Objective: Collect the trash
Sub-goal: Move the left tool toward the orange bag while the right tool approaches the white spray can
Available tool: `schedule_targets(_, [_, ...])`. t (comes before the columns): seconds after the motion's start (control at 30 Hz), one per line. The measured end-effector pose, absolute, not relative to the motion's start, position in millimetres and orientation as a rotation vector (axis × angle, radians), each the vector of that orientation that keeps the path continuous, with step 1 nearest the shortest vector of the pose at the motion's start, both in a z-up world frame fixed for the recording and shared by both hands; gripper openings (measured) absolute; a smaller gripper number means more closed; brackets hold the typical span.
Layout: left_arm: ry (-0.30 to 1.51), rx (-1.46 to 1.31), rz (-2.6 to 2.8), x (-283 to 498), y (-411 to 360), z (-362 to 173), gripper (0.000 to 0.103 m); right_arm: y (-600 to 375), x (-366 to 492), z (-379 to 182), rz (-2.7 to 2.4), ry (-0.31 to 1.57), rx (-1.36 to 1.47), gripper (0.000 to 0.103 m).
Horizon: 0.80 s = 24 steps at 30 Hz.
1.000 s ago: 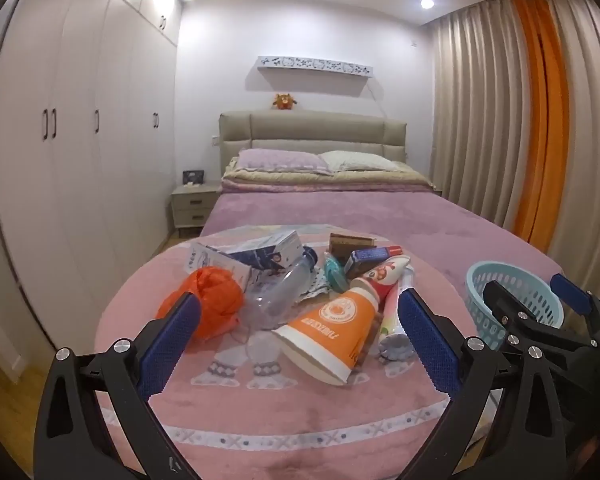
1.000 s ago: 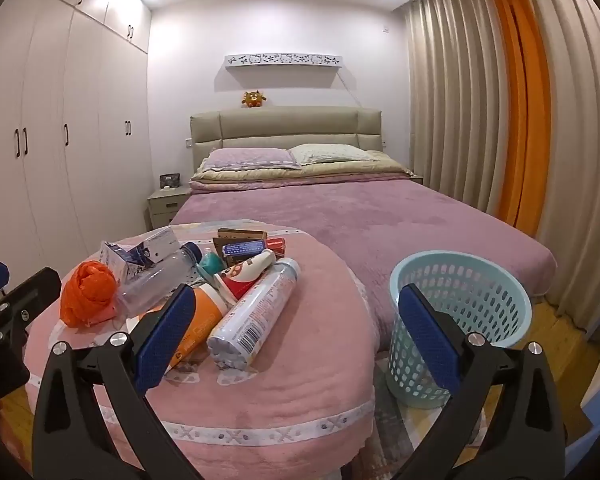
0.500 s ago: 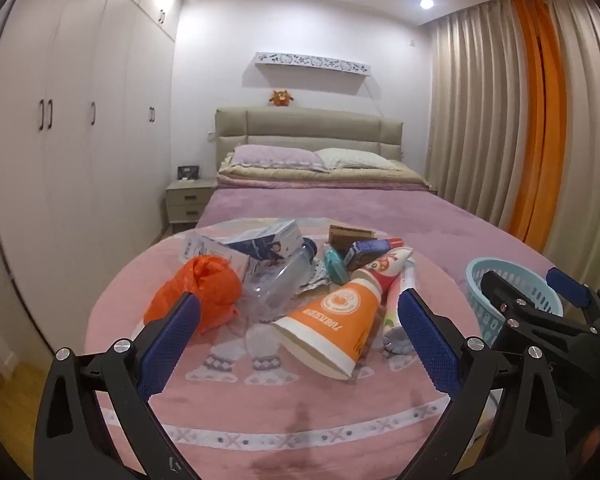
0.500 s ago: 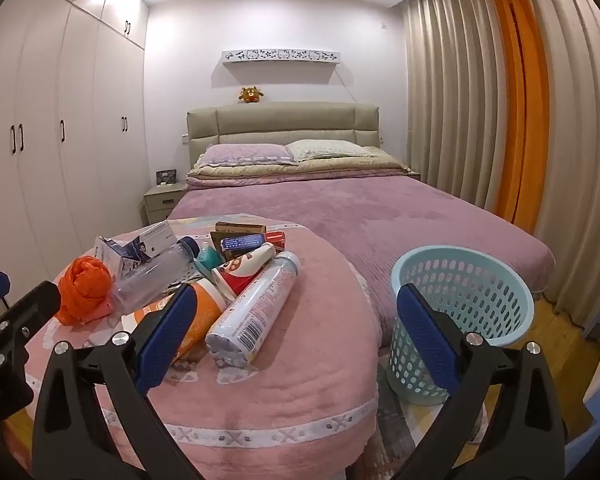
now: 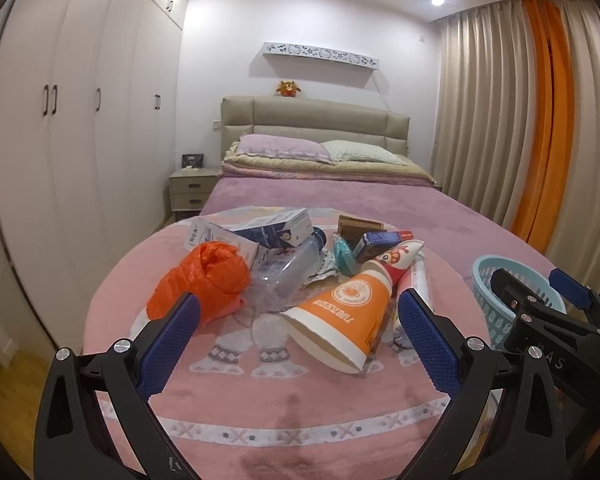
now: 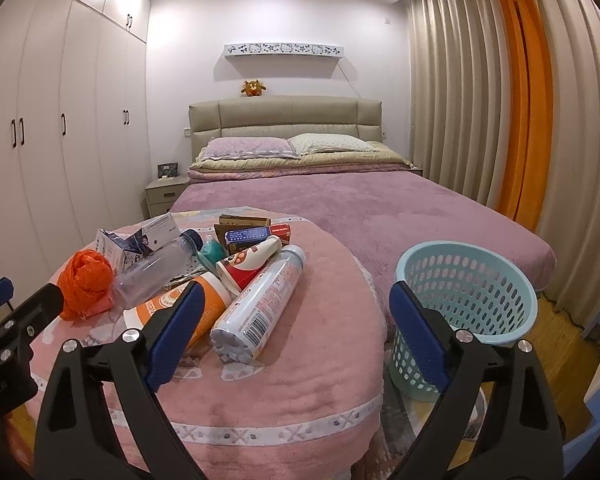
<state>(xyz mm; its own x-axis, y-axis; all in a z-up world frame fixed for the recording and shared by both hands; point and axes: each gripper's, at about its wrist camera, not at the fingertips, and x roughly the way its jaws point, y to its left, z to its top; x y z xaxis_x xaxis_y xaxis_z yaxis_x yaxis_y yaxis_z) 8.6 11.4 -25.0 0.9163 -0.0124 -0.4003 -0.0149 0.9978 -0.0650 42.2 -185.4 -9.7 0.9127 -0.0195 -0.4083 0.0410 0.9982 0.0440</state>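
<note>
Pink plush cloth is covering the round table [image 6: 300, 360], where crumpled orange plastic [image 5: 204, 280], a clear bottle [image 6: 156, 272], a tapered paper cup [image 5: 340, 320] and a glossy spray can [image 6: 260, 300] are lying heaped. The perforated mint basket [image 6: 468, 304] is standing beside it. The left gripper [image 5: 296, 344] and right gripper [image 6: 296, 336] are both hovering spread wide, empty.
</note>
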Motion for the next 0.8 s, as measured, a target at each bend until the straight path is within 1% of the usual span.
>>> schedule_targets(0.47, [0.413, -0.1, 0.042, 5.9, 22.5, -24.7, 0.096, -187.5, 39.0, -8.3, -0.038, 0.417, 0.055, 0.089])
schedule_targets(0.73, [0.41, -0.128, 0.105, 5.1, 52.1, -24.6, 0.096, -188.9, 37.8, -8.3, -0.035, 0.418, 0.067, 0.089])
schedule_targets(0.8, [0.418, -0.106, 0.139, 10.2, 64.0, -25.1, 0.096, -191.1, 36.1, -6.1, -0.035, 0.407, 0.089, 0.085])
